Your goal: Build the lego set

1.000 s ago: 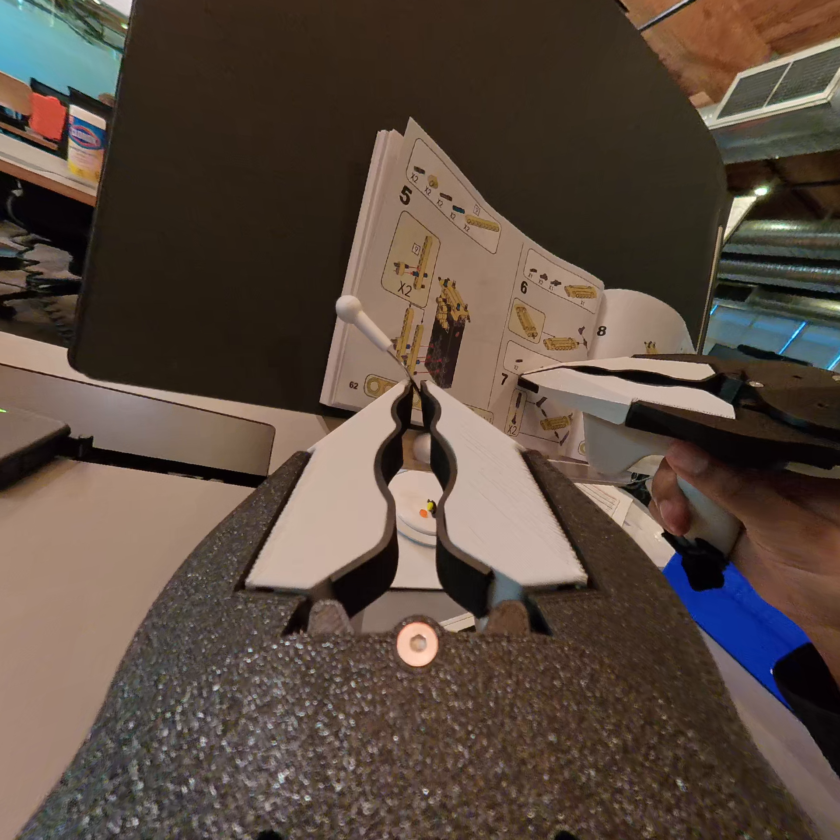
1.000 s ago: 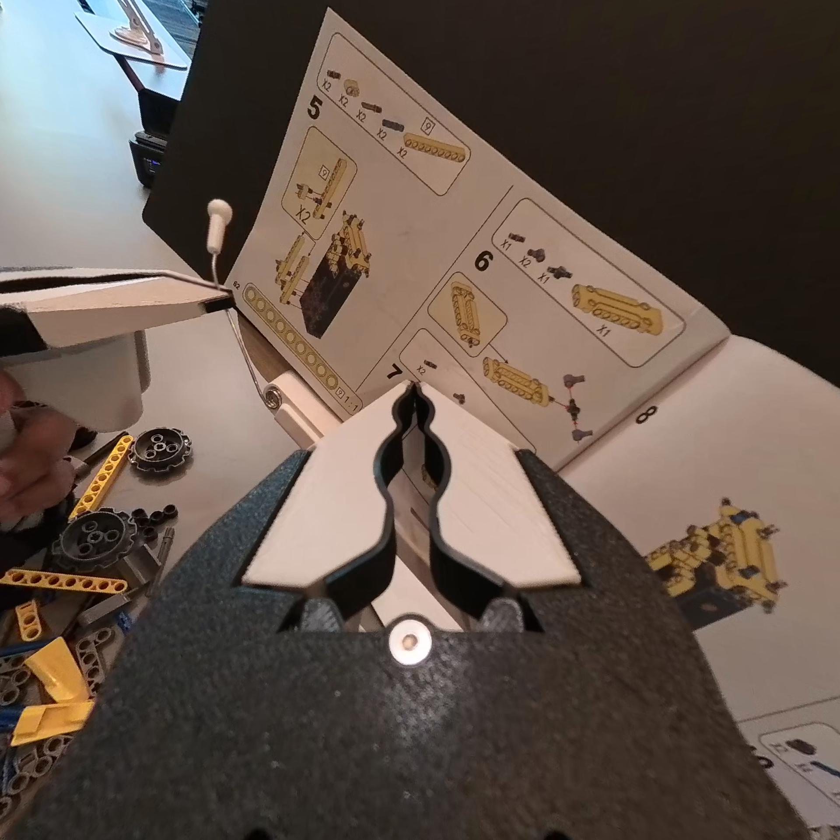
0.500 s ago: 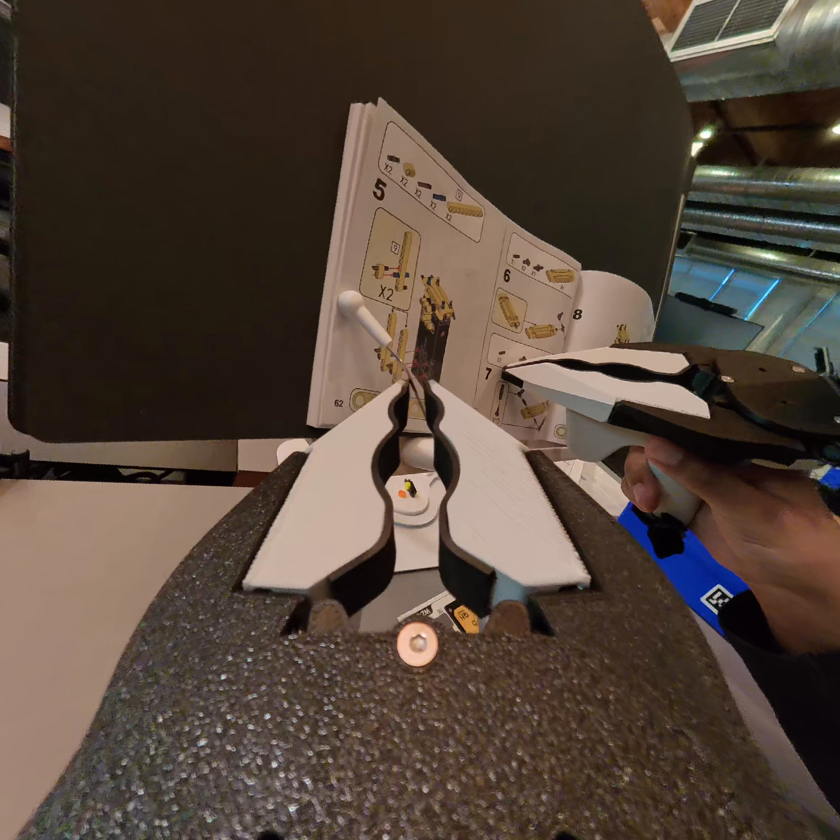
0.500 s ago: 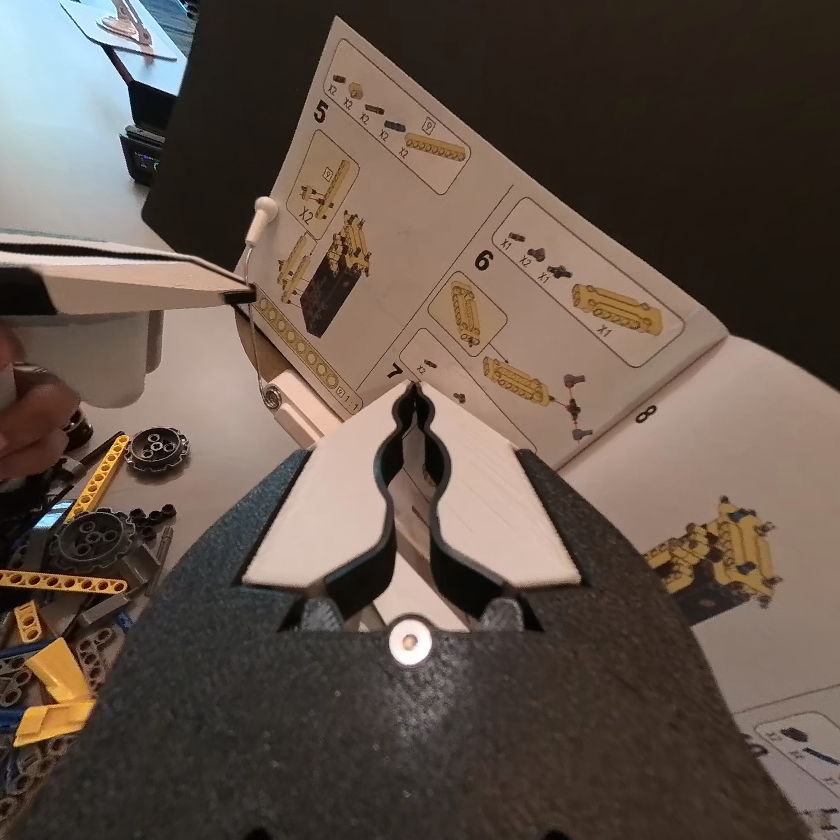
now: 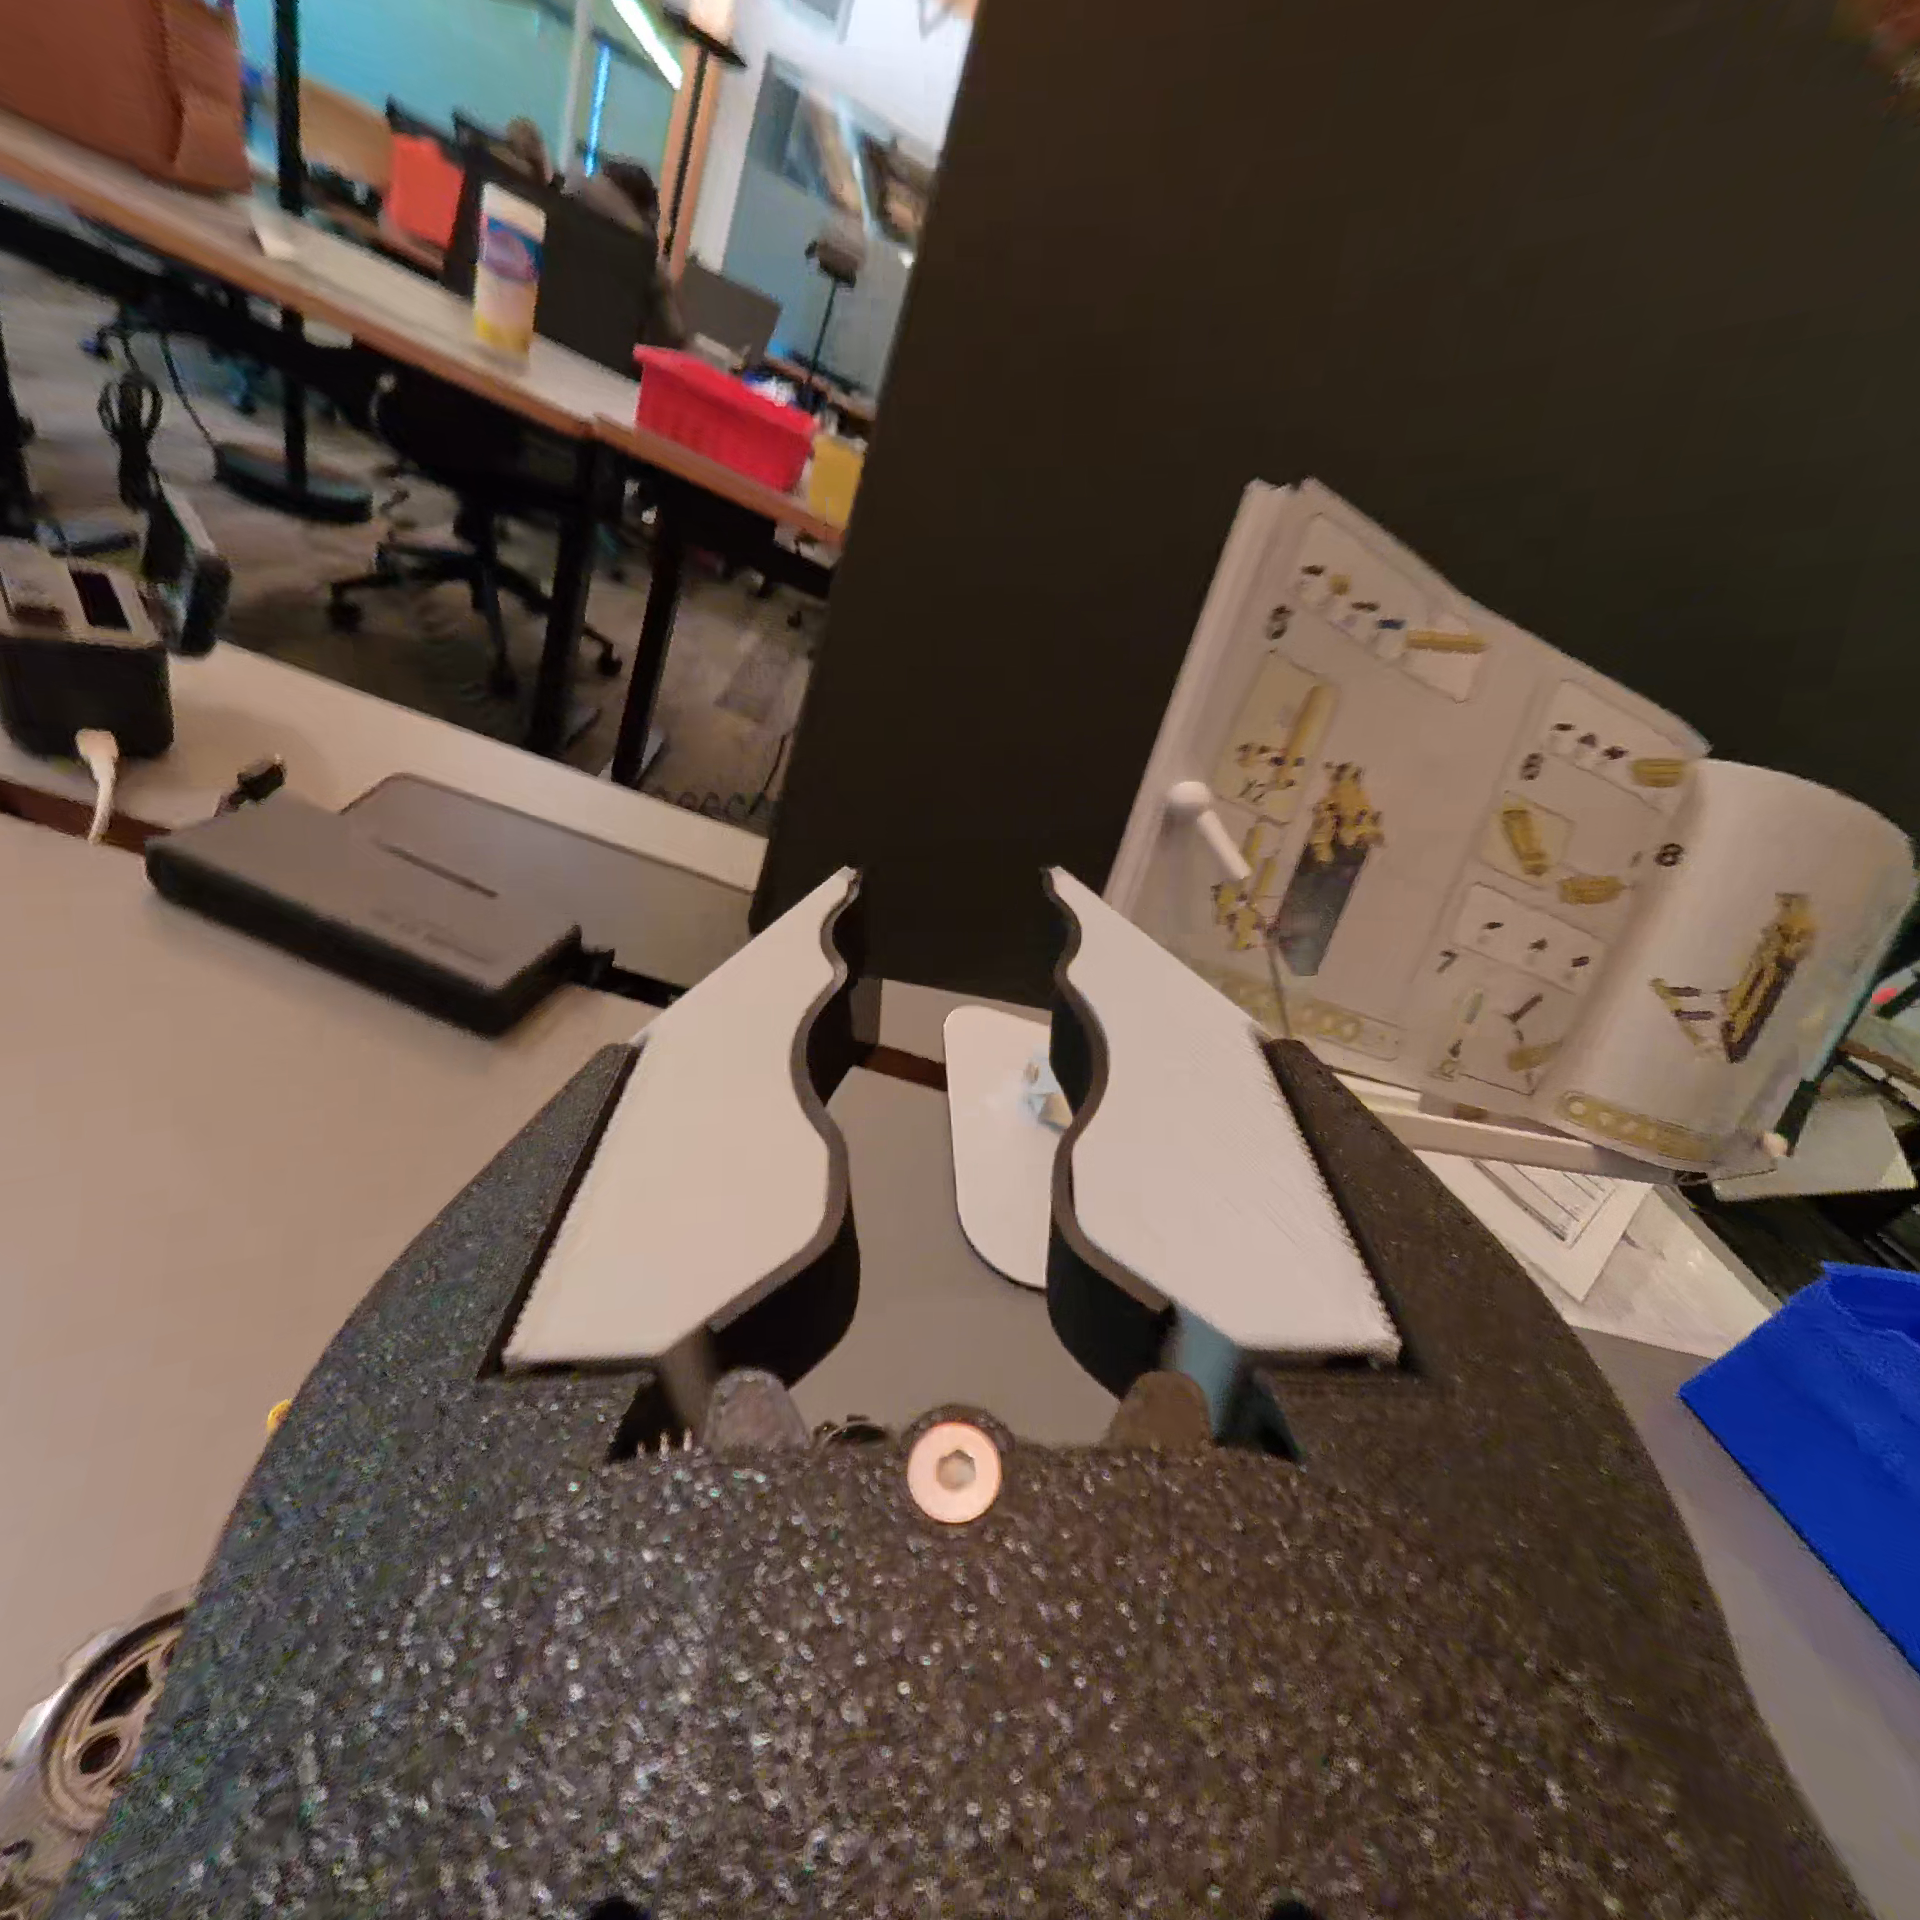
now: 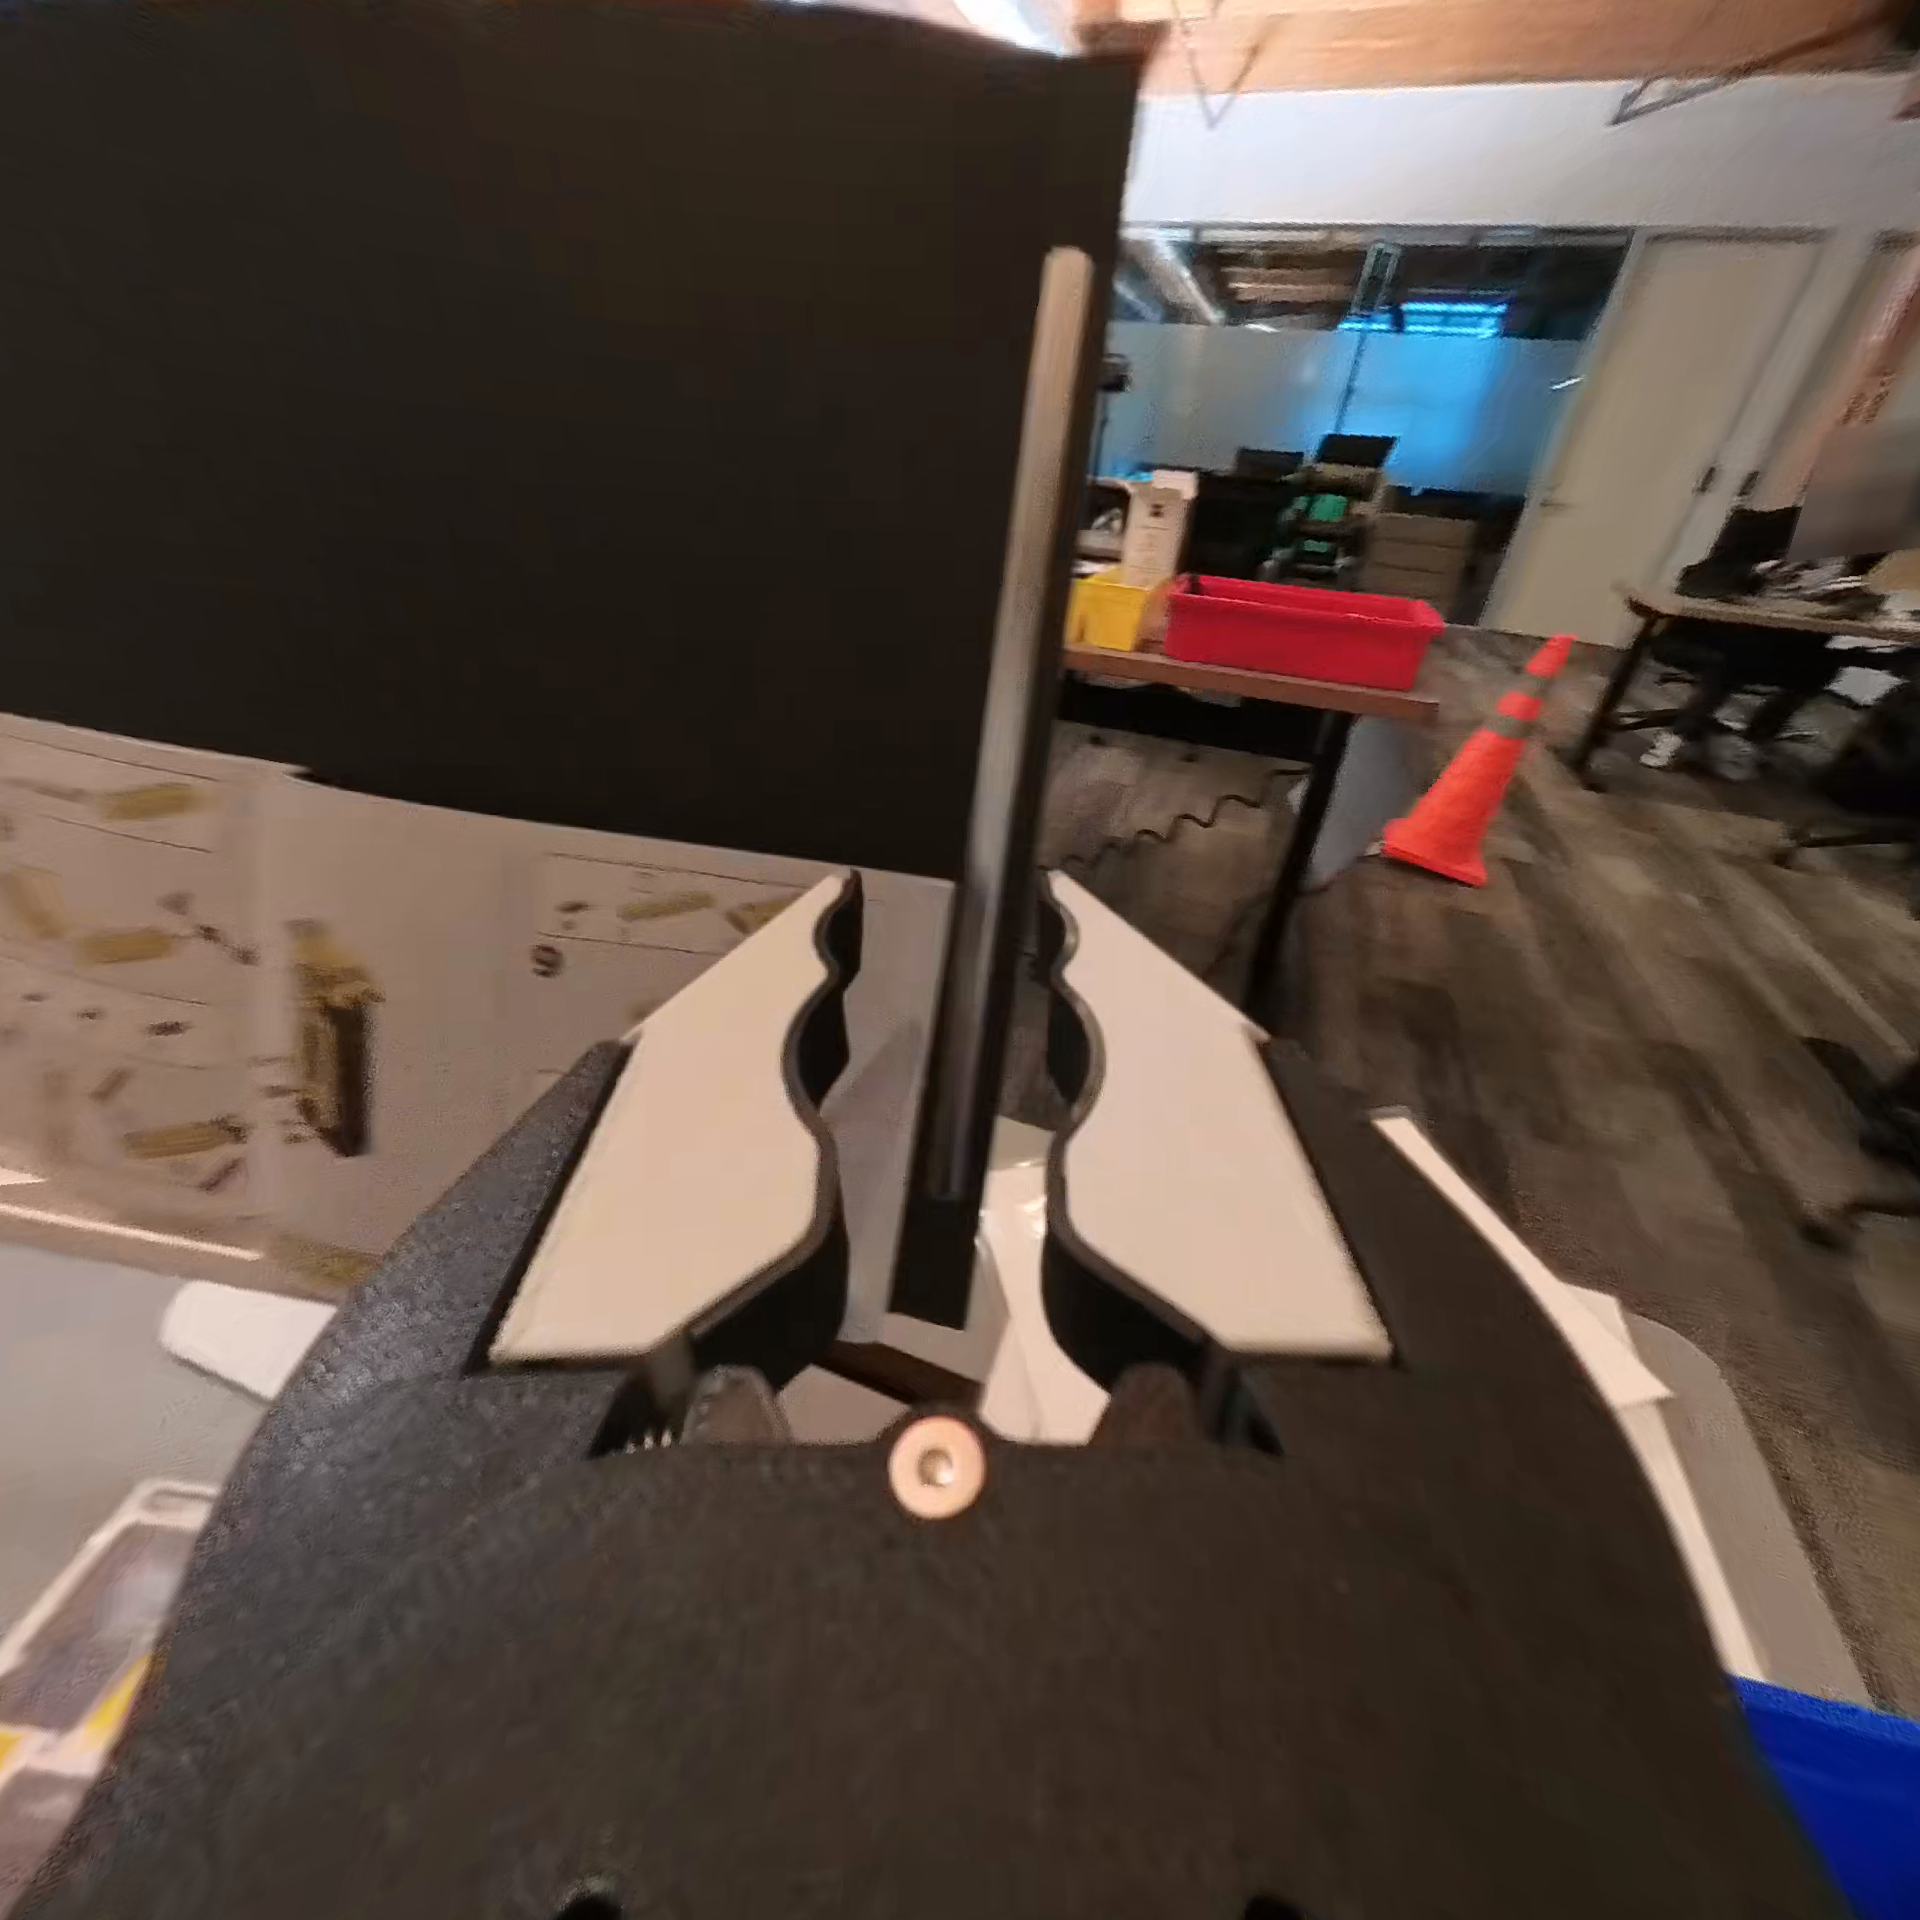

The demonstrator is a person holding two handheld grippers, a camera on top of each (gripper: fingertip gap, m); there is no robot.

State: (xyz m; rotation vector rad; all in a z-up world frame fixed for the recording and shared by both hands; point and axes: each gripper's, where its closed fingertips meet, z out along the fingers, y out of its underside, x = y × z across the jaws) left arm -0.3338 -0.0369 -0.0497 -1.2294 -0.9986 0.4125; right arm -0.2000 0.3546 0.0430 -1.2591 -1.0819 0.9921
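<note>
Left tongs point(image 5: 951, 894): black speckled body, two white fingers point(image 5: 717, 1122) with wavy black inner edges, spread apart, nothing between them, pointing forward and level

Right tongs point(image 6: 951, 894): same build, white fingers point(image 6: 1195, 1143) likewise spread wide, gripping nothing, aimed forward; view blurred

No hand or arm visible in either view

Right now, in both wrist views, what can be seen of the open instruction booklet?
The instruction booklet is a white, multi-page paper manual, open and propped nearly upright on a white book stand against the black panel. Its pages show numbered boxes with yellow and black brick drawings; its right page curls forward. A thin wire page holder with a white ball tip lies across the left page. The right wrist view shows it blurred at the left. Neither open gripper touches it.
</note>
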